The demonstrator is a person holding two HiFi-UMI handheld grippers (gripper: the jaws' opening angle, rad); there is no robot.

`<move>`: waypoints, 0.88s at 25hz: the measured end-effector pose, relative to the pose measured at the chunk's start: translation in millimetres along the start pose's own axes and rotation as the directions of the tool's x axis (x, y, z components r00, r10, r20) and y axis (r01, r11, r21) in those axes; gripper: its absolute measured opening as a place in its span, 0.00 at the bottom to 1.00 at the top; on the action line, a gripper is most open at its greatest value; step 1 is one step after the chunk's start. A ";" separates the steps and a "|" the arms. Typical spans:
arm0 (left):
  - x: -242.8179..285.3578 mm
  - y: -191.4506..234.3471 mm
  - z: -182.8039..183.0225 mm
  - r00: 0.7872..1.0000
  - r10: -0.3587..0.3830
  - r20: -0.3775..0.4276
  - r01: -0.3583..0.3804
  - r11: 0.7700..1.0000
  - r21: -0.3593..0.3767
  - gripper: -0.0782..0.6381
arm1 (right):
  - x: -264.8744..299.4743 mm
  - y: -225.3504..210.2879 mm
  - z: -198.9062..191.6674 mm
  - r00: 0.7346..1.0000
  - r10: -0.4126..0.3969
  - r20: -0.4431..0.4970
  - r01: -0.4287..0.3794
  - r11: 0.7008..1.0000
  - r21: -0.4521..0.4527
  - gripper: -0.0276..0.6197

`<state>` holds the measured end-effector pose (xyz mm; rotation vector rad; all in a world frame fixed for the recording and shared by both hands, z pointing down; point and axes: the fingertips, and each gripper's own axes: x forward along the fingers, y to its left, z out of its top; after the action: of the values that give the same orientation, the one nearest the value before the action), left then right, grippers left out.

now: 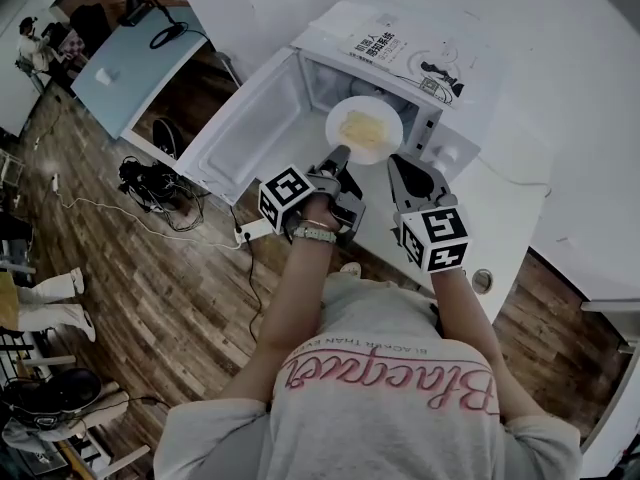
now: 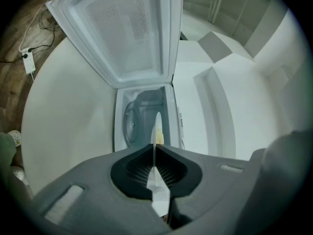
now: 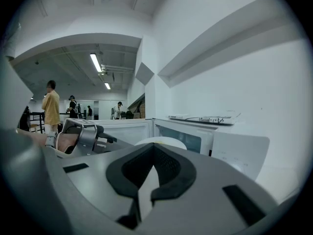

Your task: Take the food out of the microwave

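Note:
The white microwave [image 1: 400, 53] stands open, its door [image 1: 250, 118] swung out to the left. A white plate [image 1: 343, 110] of yellow food [image 1: 362, 128] is level in front of the opening. My left gripper [image 1: 340, 154] is rolled on its side and shut on the plate's near rim; the left gripper view shows the plate [image 2: 157, 124] edge-on between the pads. My right gripper [image 1: 395, 161] is shut with nothing between its jaws, its tips at the plate's right rim. In the right gripper view the plate [image 3: 161, 141] shows just beyond the gripper [image 3: 153, 149]; contact cannot be told.
The microwave sits on a white counter [image 1: 510, 203] against a white wall. A booklet [image 1: 375, 43] and a cable lie on its top. A power strip [image 1: 252, 231] and cables lie on the wooden floor at left. People [image 3: 50, 102] stand far off.

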<state>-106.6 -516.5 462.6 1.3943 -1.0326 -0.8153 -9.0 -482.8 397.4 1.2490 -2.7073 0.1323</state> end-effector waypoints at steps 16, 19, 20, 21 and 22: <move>-20.9 -38.6 -12.9 1.000 -0.009 0.015 0.010 1.000 -0.005 0.13 | -15.0 -7.2 17.7 1.000 0.007 0.029 -0.006 1.000 -0.030 0.05; -21.5 -38.9 -13.2 1.000 -0.011 0.020 0.011 1.000 -0.012 0.13 | -14.1 -7.7 17.6 0.999 0.010 0.032 -0.009 1.000 -0.029 0.05; -21.8 -38.8 -13.7 1.000 -0.010 0.020 0.010 1.000 -0.014 0.13 | -13.8 -7.6 17.9 0.999 0.011 0.034 -0.010 1.000 -0.028 0.05; -22.3 -38.7 -14.3 1.000 -0.009 0.020 0.010 1.000 -0.017 0.13 | -13.6 -7.4 18.1 0.999 0.012 0.037 -0.011 1.000 -0.027 0.05; -22.9 -38.8 -14.7 1.000 -0.010 0.020 0.010 1.000 -0.019 0.13 | -13.4 -7.0 18.3 0.999 0.013 0.041 -0.012 1.000 -0.028 0.05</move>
<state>-96.6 -491.8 423.5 1.3787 -1.0317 -0.8463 3.0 -480.0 377.1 1.2409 -2.7421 0.0718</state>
